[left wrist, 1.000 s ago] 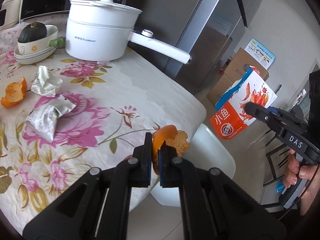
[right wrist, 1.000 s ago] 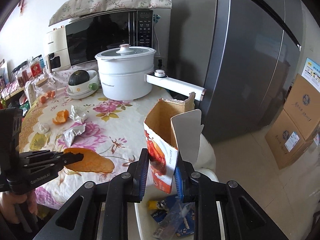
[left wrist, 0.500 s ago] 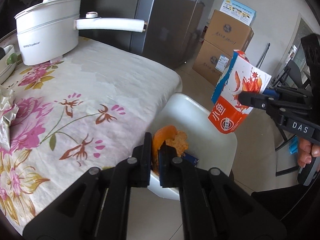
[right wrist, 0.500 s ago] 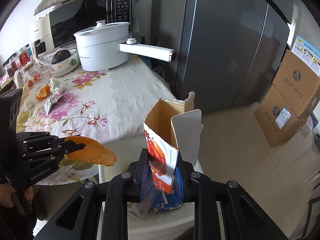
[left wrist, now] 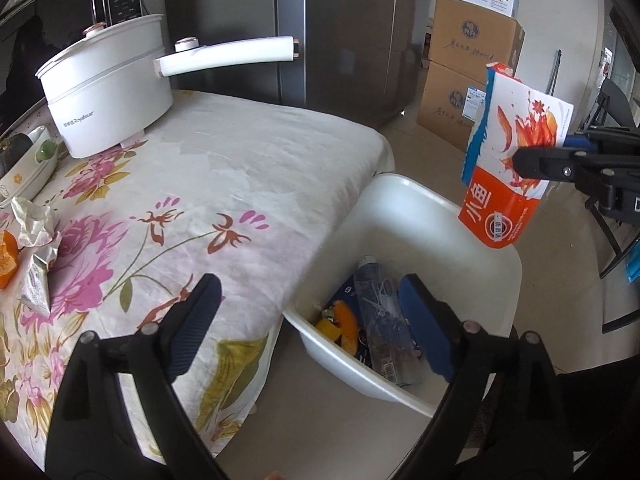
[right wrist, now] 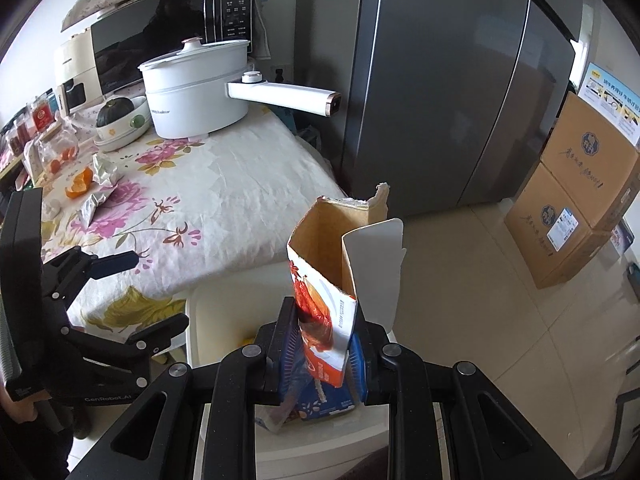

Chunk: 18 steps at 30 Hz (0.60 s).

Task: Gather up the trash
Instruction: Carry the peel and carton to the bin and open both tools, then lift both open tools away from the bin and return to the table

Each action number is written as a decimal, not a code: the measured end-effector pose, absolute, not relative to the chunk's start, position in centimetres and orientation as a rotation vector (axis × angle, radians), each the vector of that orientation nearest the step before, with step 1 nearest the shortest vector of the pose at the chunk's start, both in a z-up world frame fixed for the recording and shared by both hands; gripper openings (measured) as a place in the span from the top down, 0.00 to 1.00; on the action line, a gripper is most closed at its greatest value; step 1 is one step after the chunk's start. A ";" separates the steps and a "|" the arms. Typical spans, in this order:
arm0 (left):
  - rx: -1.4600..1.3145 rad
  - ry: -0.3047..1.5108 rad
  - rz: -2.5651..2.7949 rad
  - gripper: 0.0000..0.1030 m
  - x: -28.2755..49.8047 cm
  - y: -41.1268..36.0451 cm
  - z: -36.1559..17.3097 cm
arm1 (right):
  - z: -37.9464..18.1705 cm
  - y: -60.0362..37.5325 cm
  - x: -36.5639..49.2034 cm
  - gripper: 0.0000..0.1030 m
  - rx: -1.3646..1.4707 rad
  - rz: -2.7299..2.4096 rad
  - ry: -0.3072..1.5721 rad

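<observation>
The orange peel (left wrist: 345, 326) lies in the white bin (left wrist: 404, 208) among a plastic bottle (left wrist: 384, 320) and wrappers. The left hand-held gripper (left wrist: 308, 312) is above the bin, jaws opening, nothing between them. The right hand-held gripper (right wrist: 324, 344) clamps a torn carton (right wrist: 332, 280) over the bin. Beside the bin stands the worktop (left wrist: 240, 168) with floral cloth; a white pot (left wrist: 108, 88) sits on it, a grey refrigerator (right wrist: 440, 80) behind.

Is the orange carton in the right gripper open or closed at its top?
Open: the carton shows its bare brown inside, with a torn flap standing up.
</observation>
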State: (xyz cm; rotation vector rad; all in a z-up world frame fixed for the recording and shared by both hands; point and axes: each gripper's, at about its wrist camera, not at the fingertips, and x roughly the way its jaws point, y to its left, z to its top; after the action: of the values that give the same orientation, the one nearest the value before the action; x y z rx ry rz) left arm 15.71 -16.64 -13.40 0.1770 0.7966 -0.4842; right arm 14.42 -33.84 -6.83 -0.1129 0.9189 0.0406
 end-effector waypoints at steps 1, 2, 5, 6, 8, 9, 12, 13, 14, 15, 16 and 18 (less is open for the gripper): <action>0.172 0.796 -0.477 0.06 15.8 -16.5 -13.4 | -6.9 -33.8 14.5 0.76 -0.114 0.040 0.922; 0.169 0.793 -0.469 0.04 15.8 -16.3 -13.3 | -7.0 -33.8 14.5 0.76 -0.116 0.038 0.924; 0.176 0.784 -0.452 0.01 15.9 -16.0 -13.2 | -7.2 -33.9 14.6 0.75 -0.115 0.034 0.934; 0.179 0.780 -0.445 0.01 15.9 -15.9 -13.1 | -7.3 -33.9 14.6 0.73 -0.114 0.032 0.938; 0.186 0.766 -0.424 0.01 15.8 -15.7 -13.0 | -7.4 -34.0 14.8 0.48 -0.100 0.012 0.945; 0.186 0.768 -0.417 0.00 15.9 -15.6 -13.0 | -7.5 -34.2 14.9 0.32 -0.082 0.001 0.950; 0.165 0.798 -0.415 0.00 16.2 -15.0 -13.1 | -7.1 -34.7 14.8 0.11 -0.051 -0.029 0.930; 0.164 0.798 -0.405 0.00 16.3 -14.7 -13.1 | -7.0 -34.8 14.9 0.11 -0.044 -0.031 0.931; 0.166 0.793 -0.392 0.00 16.3 -14.5 -13.0 | -6.9 -34.9 15.0 0.10 -0.037 -0.037 0.930; 0.169 0.789 -0.383 0.00 16.3 -14.2 -12.9 | -6.9 -34.9 15.0 0.08 -0.035 -0.042 0.932; 0.168 0.785 -0.376 0.00 16.3 -14.0 -12.7 | -6.9 -35.0 15.1 0.03 -0.034 -0.049 0.934; 0.158 0.780 -0.368 0.00 16.4 -13.3 -12.3 | -6.8 -34.9 15.1 0.00 -0.039 -0.052 0.931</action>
State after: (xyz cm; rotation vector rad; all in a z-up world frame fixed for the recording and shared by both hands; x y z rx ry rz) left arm 16.38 -13.31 -12.33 0.1579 0.7797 -0.3679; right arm 15.08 -34.88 -6.81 -0.0386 0.9311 -0.0520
